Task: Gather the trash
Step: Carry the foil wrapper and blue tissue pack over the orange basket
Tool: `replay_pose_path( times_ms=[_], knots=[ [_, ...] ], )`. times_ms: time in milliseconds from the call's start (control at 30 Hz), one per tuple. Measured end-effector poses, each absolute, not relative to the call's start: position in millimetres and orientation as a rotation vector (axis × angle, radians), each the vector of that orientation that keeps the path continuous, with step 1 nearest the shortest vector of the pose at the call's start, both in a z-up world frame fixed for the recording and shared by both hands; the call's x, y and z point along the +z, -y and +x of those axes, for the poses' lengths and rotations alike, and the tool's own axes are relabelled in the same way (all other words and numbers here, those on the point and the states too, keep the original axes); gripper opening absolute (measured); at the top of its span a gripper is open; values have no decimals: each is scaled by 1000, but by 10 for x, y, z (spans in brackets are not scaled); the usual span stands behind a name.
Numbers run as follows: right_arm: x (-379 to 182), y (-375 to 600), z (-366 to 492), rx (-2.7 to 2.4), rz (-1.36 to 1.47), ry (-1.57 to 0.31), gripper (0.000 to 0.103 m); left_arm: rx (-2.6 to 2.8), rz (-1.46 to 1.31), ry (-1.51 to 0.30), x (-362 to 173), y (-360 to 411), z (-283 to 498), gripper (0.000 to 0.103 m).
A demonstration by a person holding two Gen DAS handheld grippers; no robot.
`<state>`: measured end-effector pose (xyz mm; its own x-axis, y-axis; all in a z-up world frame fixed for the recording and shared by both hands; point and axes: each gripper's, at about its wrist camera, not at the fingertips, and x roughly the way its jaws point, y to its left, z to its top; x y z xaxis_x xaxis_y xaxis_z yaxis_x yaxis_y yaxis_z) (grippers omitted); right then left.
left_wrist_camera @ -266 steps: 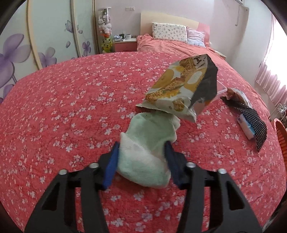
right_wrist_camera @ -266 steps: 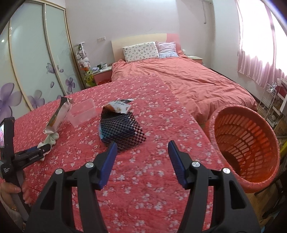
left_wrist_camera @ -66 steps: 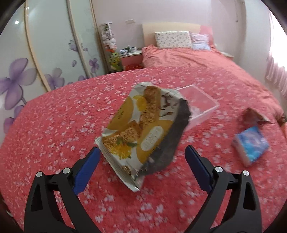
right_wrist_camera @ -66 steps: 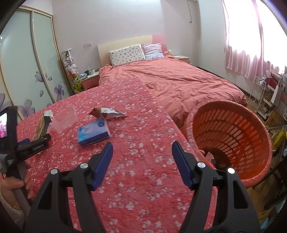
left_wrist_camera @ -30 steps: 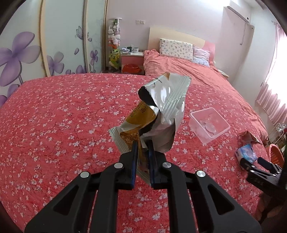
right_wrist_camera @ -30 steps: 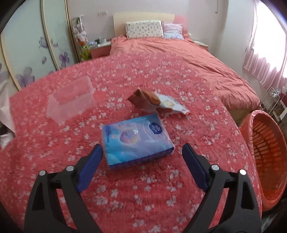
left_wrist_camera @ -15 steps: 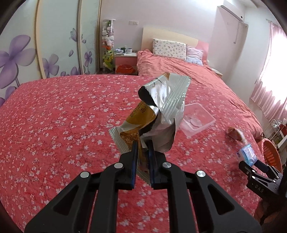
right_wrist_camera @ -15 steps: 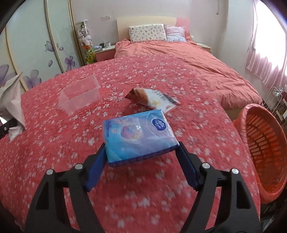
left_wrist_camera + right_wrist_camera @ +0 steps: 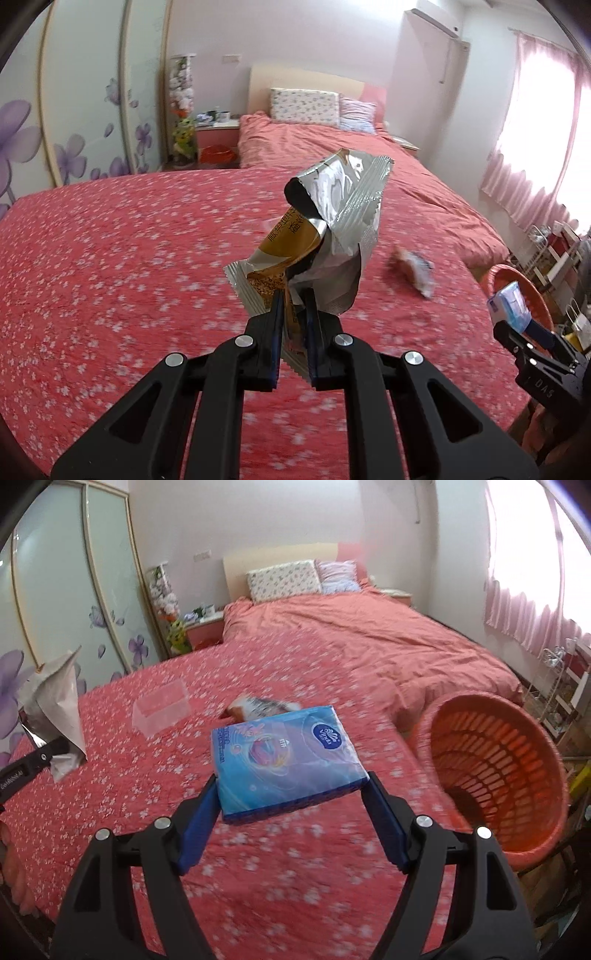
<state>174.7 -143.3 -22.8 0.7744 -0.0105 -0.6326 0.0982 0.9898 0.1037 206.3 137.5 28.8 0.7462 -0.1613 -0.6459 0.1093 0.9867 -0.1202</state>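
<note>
Crumpled silver-and-gold snack wrapper (image 9: pixel 325 236) pinched in left gripper (image 9: pixel 293 321) fingers, blue tissue pack (image 9: pixel 284 760) clamped in right gripper (image 9: pixel 291 805)

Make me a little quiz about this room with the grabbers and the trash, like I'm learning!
1. True or false: the left gripper is pinching a crumpled snack wrapper.
2. What does the right gripper hold? A) blue tissue pack B) pillow C) sock
3. What colour is the basket beside the bed?

Key: 1 true. 2 A, the blue tissue pack. 3 orange.
</note>
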Motion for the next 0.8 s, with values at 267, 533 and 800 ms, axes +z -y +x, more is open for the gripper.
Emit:
replay_pose_path(
  times_ms=[267, 533, 800],
  knots=[
    [-22, 1857, 1393, -144, 147, -601, 74, -257, -59, -705, 333, -868, 1942, 11],
    [57, 2246, 1142, -234, 160, -548, 74, -361, -54, -715, 306, -447, 1868, 11],
    [10, 2640, 988, -317, 191, -525, 74, -446, -58, -729, 251, -32, 1860, 11]
  ],
)
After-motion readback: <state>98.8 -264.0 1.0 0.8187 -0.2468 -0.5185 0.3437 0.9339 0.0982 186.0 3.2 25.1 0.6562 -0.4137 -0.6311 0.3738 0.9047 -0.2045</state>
